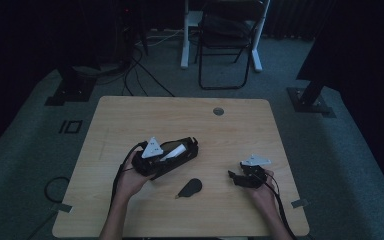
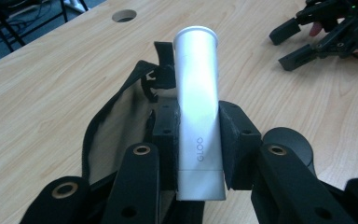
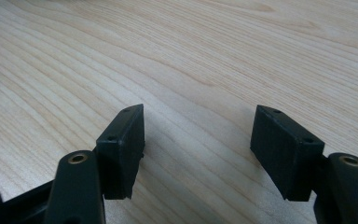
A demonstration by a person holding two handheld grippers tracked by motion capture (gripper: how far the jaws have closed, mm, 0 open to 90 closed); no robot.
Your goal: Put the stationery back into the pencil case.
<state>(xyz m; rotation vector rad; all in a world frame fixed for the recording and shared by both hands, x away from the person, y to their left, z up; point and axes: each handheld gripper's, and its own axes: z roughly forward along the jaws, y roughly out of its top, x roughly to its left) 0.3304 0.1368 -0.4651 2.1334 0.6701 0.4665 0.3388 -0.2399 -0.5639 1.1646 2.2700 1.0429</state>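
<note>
White tube held over the open pouch

The left gripper (image 2: pixel 199 144) was clamped on a white tube (image 2: pixel 196 93) above a black pouch (image 1: pixel 177 154) on the table (image 1: pixel 130 115); the right gripper (image 3: pixel 198 144) stood with jaws apart, empty.

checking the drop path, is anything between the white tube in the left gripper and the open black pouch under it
Nothing visible. The left gripper holds the tube just above the pouch, whose open mouth shows its pale lining with no object across it. The dark oval piece lies apart on the table, and the right gripper is off to the side, open.
</note>
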